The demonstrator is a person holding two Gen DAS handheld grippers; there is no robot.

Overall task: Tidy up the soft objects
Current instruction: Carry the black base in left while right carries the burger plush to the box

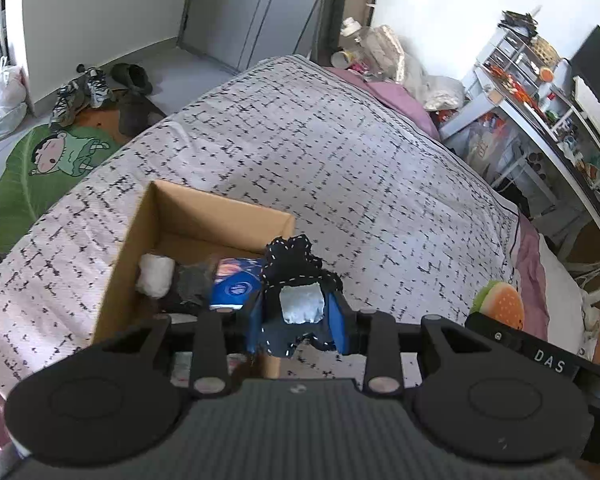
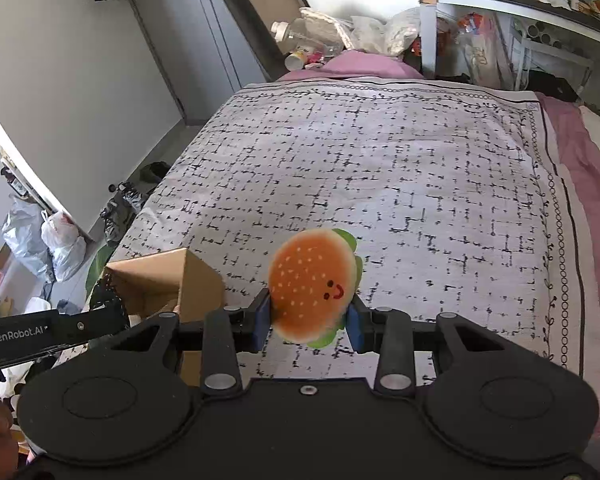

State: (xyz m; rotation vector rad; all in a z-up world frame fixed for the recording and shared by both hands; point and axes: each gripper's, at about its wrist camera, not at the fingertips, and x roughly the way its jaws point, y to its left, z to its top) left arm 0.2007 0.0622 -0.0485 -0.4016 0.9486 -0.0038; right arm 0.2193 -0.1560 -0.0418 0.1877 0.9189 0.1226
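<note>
My left gripper (image 1: 298,314) is shut on a dark navy cloth item with white stitching and a pale blue patch (image 1: 296,280), held over the right edge of an open cardboard box (image 1: 140,220). Inside the box lie a white soft roll (image 1: 155,275), a dark grey cloth (image 1: 192,280) and a blue tissue packet (image 1: 236,286). My right gripper (image 2: 308,322) is shut on a plush hamburger toy (image 2: 314,284), held above the bed to the right of the box (image 2: 168,280). The hamburger also shows at the right in the left wrist view (image 1: 500,304).
The box stands on a bed with a white black-patterned cover (image 1: 320,152) over a pink sheet (image 2: 592,184). Shoes (image 1: 80,94) and a green cartoon rug (image 1: 48,168) lie on the floor to the left. A cluttered desk (image 1: 540,112) stands to the right; bags and bottles sit beyond the bed.
</note>
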